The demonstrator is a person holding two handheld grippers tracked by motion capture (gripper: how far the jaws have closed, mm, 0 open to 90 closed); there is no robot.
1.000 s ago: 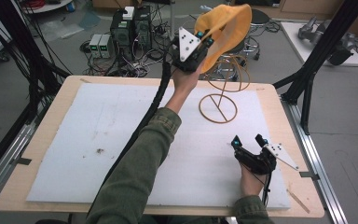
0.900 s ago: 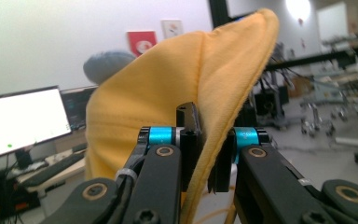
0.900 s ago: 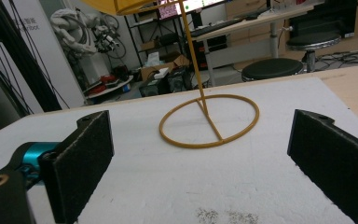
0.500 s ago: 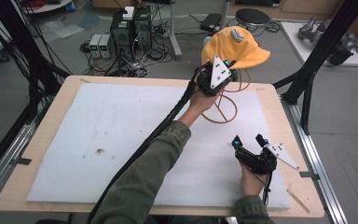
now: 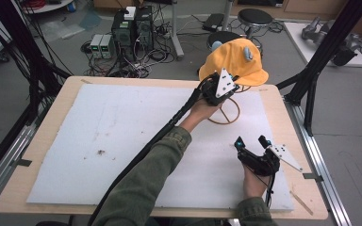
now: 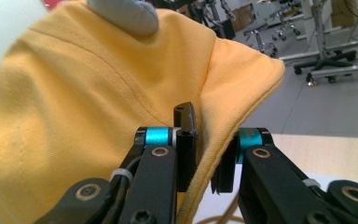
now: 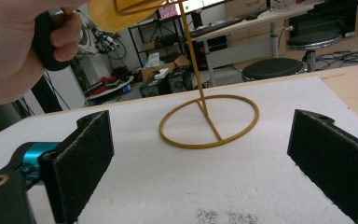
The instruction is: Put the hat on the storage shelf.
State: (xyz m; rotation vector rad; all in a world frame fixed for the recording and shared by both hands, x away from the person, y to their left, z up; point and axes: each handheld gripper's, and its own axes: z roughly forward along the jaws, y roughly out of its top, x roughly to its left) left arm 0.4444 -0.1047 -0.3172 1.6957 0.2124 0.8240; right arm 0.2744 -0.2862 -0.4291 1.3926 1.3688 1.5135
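High view, cap: a yellow cap [image 5: 235,63] is sitting atop a thin gold wire stand [image 5: 225,113] at the far right of the white foam sheet [image 5: 99,141] that is covering the wooden table [image 5: 37,117].
High view, left gripper: the left gripper [image 5: 226,87] is reaching in at the near edge of the cap, with its grey three-cornered plate facing up and its black cable trailing back along the green sleeve [image 5: 146,183].
Left gripper view, grip: the two black jaws are standing close together, one on each side of the stitched rim of the cap [image 6: 98,102]; they have just been opening a little, and the rim is still lying between the pads, with the right pad looking a shade clear of the cloth.
Left gripper view, detail: a pale grey patch [image 6: 123,14] is showing on top of the cap's crown.
High view, right gripper: the right gripper [image 5: 253,142] is resting low over the near right part of the foam sheet, well apart from the stand.
Right gripper view, jaws: the felt-faced pads [image 7: 86,154] are standing wide apart with nothing between them, facing the round base ring of the stand [image 7: 209,121].
Right gripper view, far side: the person's left hand [image 7: 18,46] is showing at the upper left, beside the stand's upright wire.
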